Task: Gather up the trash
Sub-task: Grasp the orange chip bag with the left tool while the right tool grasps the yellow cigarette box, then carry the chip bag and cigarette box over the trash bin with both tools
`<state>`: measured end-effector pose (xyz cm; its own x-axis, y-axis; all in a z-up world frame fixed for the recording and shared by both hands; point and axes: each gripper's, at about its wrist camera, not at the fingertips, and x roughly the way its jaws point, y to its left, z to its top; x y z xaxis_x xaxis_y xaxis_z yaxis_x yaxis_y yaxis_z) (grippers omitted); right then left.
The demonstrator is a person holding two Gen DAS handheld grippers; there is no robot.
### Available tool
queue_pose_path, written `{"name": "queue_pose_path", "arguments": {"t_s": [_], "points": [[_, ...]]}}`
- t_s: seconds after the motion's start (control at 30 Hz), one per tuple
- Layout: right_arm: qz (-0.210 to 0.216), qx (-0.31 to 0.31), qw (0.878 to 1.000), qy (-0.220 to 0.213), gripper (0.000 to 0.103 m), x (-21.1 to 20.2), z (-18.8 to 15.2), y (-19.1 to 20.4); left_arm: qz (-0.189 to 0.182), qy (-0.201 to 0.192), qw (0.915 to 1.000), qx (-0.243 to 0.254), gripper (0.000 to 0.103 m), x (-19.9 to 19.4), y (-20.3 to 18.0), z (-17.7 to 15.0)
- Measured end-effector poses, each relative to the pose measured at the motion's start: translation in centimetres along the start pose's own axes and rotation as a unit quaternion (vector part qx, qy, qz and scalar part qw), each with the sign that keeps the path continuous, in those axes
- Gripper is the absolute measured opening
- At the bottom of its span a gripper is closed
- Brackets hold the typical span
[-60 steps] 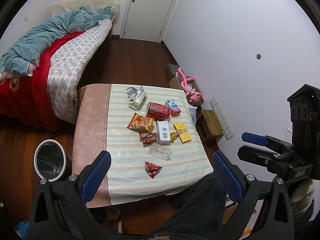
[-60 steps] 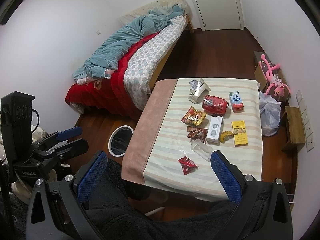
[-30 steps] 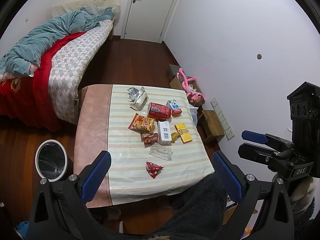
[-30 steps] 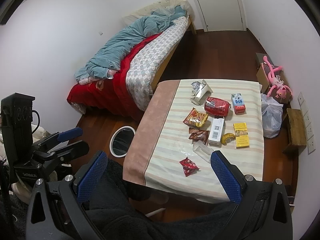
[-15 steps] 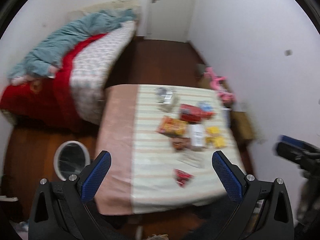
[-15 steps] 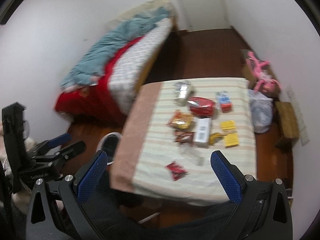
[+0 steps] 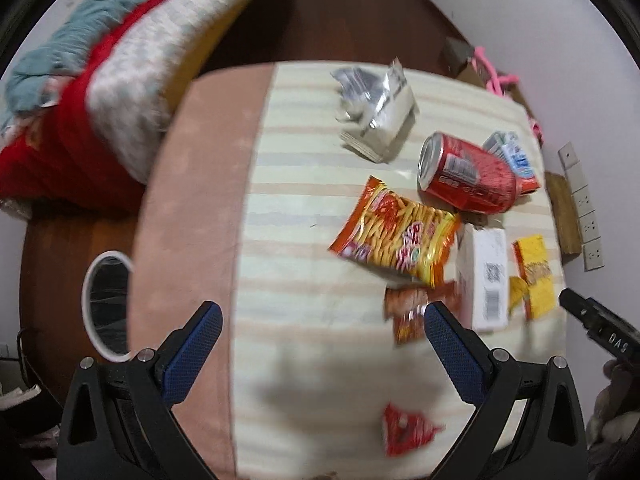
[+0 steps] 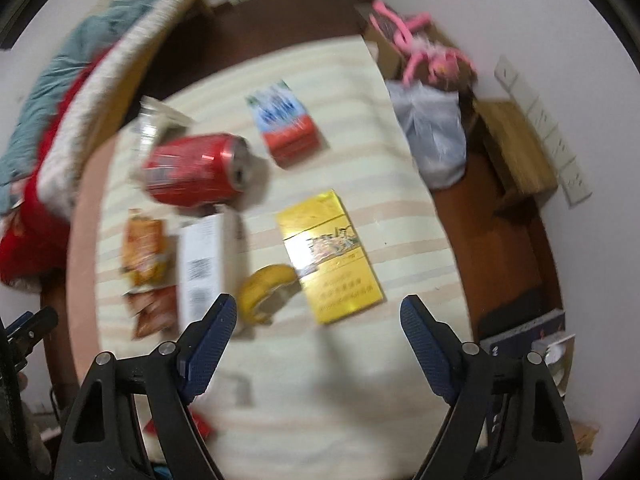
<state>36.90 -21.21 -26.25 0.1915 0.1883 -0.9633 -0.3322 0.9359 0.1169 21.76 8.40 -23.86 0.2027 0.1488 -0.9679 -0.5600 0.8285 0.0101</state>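
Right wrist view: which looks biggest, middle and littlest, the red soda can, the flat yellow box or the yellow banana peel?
1. Flat yellow box, about level with
2. red soda can: too close to rank, and blurred.
3. Yellow banana peel, clearly smallest.

Each gripper is a black plastic frame with 2 fingers faced in dark blue textured pads. On the left gripper [image 7: 322, 326], 2 silver screw heads sit on each arm behind the pad, and triangular cut-outs lighten the frame. The right gripper [image 8: 318, 322] is built the same, with 2 silver screws per arm. In the left wrist view, the right gripper's black body carries white lettering "DAS".
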Motion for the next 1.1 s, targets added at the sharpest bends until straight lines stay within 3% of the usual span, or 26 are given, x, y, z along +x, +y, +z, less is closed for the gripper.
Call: {"name": "queue_pose_path", "arguments": {"t_s": [0.17,0.33,0.37,0.4,0.47,0.6,0.7,0.9,1.1], "points": [[-0.023,-0.005,0.999,0.032,0.085,4.8,1.7,0.3,-0.010,0.024,0.9988,0.043,0.102,5.1,-2.5,3.1],[-0.035,-0.021,0.998,0.043,0.085,7.0,2.6,0.9,-0.033,0.016,0.9952,0.090,0.098,7.4,-4.4,4.6],[-0.043,-0.026,0.998,0.043,0.083,7.2,2.7,1.1,-0.031,0.014,0.9945,0.099,0.088,7.6,-4.8,4.7],[-0.047,-0.029,0.998,0.044,0.069,7.5,2.7,1.3,-0.029,0.014,0.9933,0.111,0.069,7.8,-5.1,4.6],[-0.047,-0.031,0.998,0.043,0.066,7.7,2.8,1.3,-0.031,0.019,0.9919,0.122,0.047,8.0,-5.5,4.3],[-0.043,-0.028,0.998,0.040,0.065,7.4,2.5,1.1,-0.029,0.008,0.9933,0.112,0.023,7.2,-4.7,3.7],[-0.032,-0.013,0.999,0.036,0.065,6.8,2.3,0.7,-0.032,0.000,0.9948,0.096,0.014,6.5,-3.8,2.8],[-0.027,0.003,1.000,0.014,0.064,5.0,1.5,-0.3,-0.026,-0.022,0.9967,0.073,0.009,4.2,-1.4,0.9],[-0.012,0.006,1.000,-0.012,0.063,1.4,-0.4,0.1,-0.011,-0.075,0.9956,0.056,0.006,0.5,0.0,-0.4]]}}
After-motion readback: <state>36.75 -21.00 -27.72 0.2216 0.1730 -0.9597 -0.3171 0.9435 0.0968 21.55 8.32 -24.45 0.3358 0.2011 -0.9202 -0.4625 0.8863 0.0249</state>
